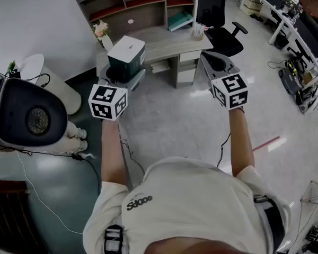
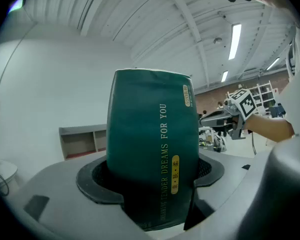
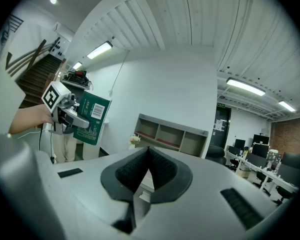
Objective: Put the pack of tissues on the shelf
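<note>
The pack of tissues (image 1: 126,56) is dark green with a white top. My left gripper (image 1: 123,74) is shut on it and holds it up in front of the person. In the left gripper view the pack (image 2: 152,144) stands upright between the jaws and fills the middle. My right gripper (image 1: 216,63) is at the right, shut, with nothing in it; its pads (image 3: 160,169) meet. The right gripper view shows the pack (image 3: 93,118) off to the left. The grey shelf (image 1: 131,5) with open compartments stands ahead against the wall, above a desk (image 1: 167,40).
A black office chair (image 1: 222,33) sits right of the desk. A vase of flowers (image 1: 100,30) and a teal book (image 1: 180,20) are on the desk. A large black device (image 1: 29,115) stands at the left, with cables on the floor. Work desks (image 1: 302,46) line the right.
</note>
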`<action>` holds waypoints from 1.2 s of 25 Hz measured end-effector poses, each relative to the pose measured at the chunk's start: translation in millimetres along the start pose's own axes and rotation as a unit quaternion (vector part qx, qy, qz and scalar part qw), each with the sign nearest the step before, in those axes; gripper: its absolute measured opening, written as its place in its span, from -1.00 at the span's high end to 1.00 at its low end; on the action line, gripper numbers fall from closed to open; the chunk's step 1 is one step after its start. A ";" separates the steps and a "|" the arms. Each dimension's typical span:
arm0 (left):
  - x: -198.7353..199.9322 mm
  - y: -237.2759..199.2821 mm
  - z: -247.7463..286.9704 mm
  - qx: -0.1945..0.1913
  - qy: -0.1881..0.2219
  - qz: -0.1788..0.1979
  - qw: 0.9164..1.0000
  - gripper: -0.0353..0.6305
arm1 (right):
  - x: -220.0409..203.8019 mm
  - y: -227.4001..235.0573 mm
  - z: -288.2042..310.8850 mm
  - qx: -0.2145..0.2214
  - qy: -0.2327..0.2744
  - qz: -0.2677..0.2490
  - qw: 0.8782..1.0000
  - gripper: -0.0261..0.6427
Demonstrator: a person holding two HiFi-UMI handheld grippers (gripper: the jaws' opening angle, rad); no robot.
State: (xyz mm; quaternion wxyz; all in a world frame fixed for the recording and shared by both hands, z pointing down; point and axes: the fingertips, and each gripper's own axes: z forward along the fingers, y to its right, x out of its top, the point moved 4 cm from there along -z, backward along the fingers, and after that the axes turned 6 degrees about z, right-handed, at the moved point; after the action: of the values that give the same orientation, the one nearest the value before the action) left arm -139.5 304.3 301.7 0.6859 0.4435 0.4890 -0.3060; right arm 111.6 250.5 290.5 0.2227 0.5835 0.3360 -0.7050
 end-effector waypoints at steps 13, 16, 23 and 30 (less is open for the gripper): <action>-24.6 -31.8 -6.1 -0.017 -0.005 0.004 1.000 -0.26 | 1.5 -25.5 39.9 -0.032 -0.007 -0.012 0.999 0.90; -33.3 -39.4 -2.6 -0.020 -0.006 -0.001 1.000 -0.26 | -1.5 -27.9 47.4 -0.034 -0.007 0.003 0.999 0.90; -47.2 -62.7 27.2 -0.023 -0.013 -0.012 1.000 -0.26 | -13.3 -13.4 81.3 -0.035 -0.024 0.012 0.999 0.90; -59.9 -87.2 84.9 -0.011 -0.022 -0.016 1.000 -0.26 | -30.0 34.9 132.5 -0.031 -0.018 0.022 0.999 0.90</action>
State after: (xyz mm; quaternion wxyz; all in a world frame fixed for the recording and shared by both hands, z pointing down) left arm -200.1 189.8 342.1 0.6963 0.4211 0.4844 -0.3213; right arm 53.6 127.4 324.6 0.2623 0.5709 0.3406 -0.6995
